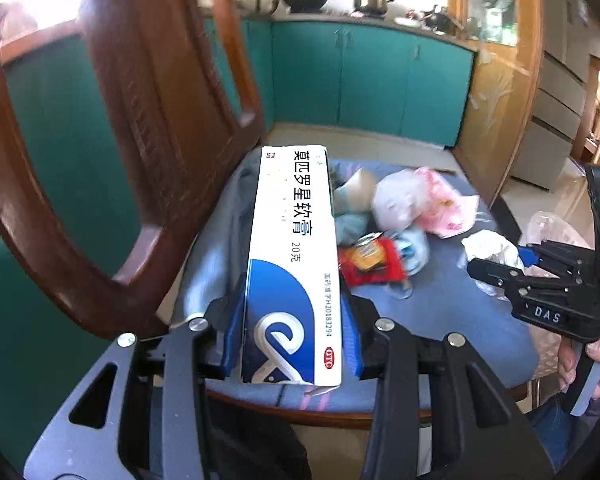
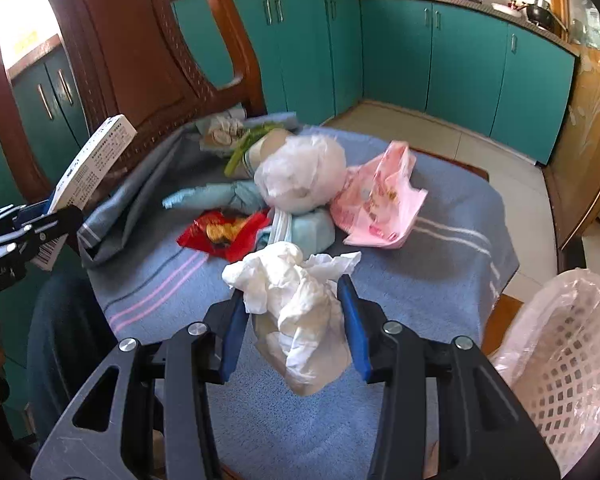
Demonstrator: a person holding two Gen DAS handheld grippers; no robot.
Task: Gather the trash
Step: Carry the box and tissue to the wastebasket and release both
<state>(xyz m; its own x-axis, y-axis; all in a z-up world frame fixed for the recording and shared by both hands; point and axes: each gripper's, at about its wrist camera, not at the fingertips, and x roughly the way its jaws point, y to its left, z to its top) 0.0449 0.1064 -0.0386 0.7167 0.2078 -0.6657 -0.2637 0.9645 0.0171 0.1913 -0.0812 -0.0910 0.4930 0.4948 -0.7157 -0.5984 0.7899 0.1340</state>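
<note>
**Cardboard and tissue in hand, most of the pile still on the chair**

Cardboard first: our left gripper [image 1: 292, 344] is clamped on a white-and-blue ointment box [image 1: 294, 264], lifted off the seat and pointing toward 12 o'clock in the left wrist view. Our right gripper [image 2: 294, 328] is closed around a crumpled white tissue [image 2: 288, 292], which sags below the blue pads just above the blue towel [image 2: 420, 272] covering the chair seat.

We judge the job to be at an early-to-middle stage. Two pieces are picked up but neither is binned. The white basket lined with a plastic bag [image 2: 560, 352] sits at 4 o'clock in the right wrist view, beside the chair. Left on the towel, clustered around 12 o'clock from the tissue: a red snack wrapper [image 2: 220, 232], a white plastic bag [image 2: 300, 172], a pink plastic bag [image 2: 380, 200], a pale blue bundle [image 2: 312, 232] and some greenish scraps [image 2: 248, 148] near the chair back [image 2: 140, 60].

We cannot see inside the basket, so what it holds is unknown. Its lower part is cut off by the frame. The scraps by the chair back are too jumbled to identify, and whatever lies under the white bag is hidden.
</note>
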